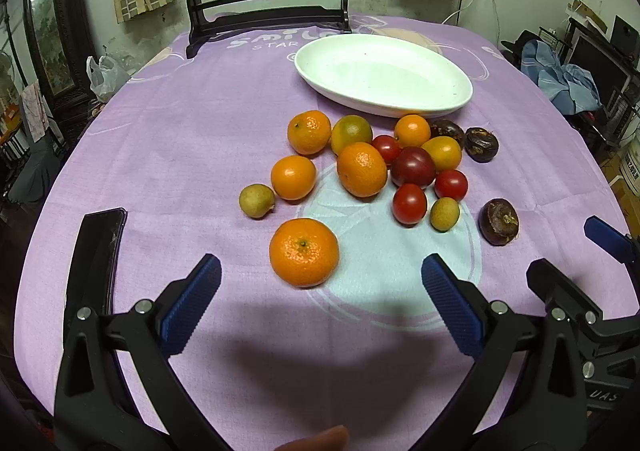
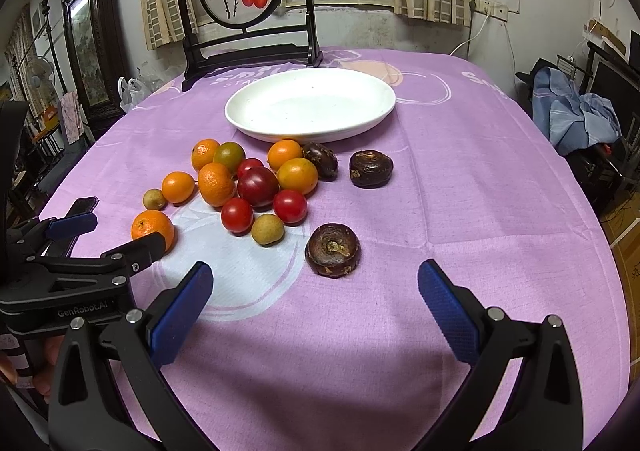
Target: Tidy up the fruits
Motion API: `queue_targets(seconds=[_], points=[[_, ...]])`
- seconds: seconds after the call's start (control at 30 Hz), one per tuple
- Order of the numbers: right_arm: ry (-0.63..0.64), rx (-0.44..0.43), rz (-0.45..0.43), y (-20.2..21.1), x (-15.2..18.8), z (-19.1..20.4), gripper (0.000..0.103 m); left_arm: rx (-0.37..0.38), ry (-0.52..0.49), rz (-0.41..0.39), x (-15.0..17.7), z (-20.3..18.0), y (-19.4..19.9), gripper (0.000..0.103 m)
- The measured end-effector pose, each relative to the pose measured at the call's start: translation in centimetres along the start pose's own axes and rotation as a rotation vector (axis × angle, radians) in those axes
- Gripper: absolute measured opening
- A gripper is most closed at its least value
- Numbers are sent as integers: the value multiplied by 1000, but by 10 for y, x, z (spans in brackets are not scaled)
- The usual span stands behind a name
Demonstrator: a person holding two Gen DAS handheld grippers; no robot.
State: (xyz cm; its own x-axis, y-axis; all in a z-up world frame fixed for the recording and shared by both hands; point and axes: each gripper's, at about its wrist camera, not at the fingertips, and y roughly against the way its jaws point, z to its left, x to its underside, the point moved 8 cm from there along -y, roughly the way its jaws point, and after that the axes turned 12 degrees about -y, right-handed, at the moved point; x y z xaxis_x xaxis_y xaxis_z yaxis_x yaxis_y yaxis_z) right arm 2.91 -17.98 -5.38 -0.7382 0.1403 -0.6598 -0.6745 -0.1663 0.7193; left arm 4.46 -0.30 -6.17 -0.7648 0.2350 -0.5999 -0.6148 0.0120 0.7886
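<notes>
My left gripper [image 1: 321, 287] hangs with jaws spread wide, just short of the nearest mandarin [image 1: 304, 252], holding nothing. My right gripper [image 2: 315, 293] is likewise spread and empty, close before a dark brown water chestnut [image 2: 333, 249]. The remaining fruits [image 2: 256, 183] cluster mid-table on the purple tablecloth [image 2: 460, 211], just in front of the white oval plate [image 2: 360, 123] toward the far edge.

1. The left tool [image 1: 320, 283] fills the lower frame, its blue pads spread wide and empty.
2. A mandarin [image 1: 304, 252] lies just beyond the pads at centre.
3. Mixed fruits [image 1: 362, 169] cluster mid-frame on the purple table [image 1: 180, 131].
4. A white plate [image 1: 383, 74] sits upper centre.
</notes>
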Motion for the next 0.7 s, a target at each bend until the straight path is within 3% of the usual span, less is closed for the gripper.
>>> queue_targets(seconds=[0.7], points=[[-2, 1, 3, 1, 4, -1, 102, 2, 1, -1, 3, 1, 3, 101]])
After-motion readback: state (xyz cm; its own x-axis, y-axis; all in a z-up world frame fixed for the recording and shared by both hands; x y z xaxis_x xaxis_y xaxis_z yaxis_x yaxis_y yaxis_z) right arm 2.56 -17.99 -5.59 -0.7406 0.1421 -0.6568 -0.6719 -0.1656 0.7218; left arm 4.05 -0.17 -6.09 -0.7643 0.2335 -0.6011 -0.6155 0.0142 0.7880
